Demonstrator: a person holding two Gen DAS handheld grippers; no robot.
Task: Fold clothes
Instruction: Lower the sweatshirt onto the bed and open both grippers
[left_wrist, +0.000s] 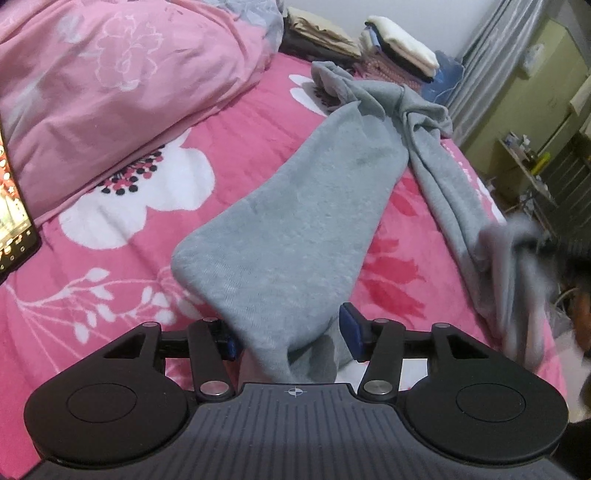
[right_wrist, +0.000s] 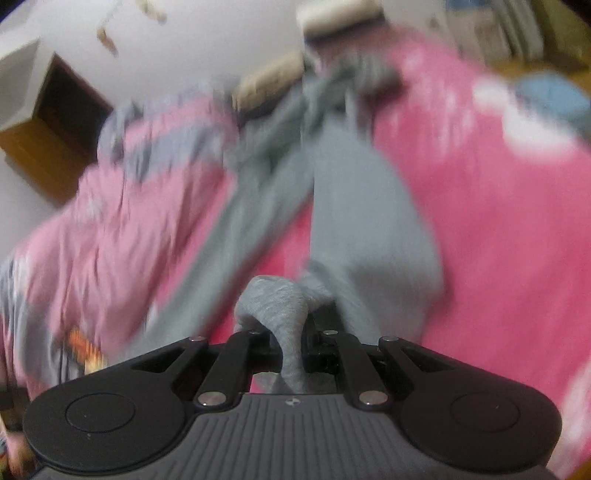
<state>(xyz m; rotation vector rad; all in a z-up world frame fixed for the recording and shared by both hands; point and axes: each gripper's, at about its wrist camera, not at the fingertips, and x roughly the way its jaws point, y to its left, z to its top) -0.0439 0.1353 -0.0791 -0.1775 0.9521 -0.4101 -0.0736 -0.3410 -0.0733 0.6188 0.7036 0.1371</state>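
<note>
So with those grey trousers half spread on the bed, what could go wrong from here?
1. The left gripper stands open around one leg end of the grey trousers, so that leg may slide out of place.
2. The right gripper is shut on the other leg, which looks bunched and twisted; pulling may drag the flat leg askew.
3. The far end lies crumpled near the stacked clothes and could snag or topple them.

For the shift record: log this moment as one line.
task: fold clothes | left gripper: open, cloth between pads | right gripper: shut on grey trousers | surface: pink floral bed
</note>
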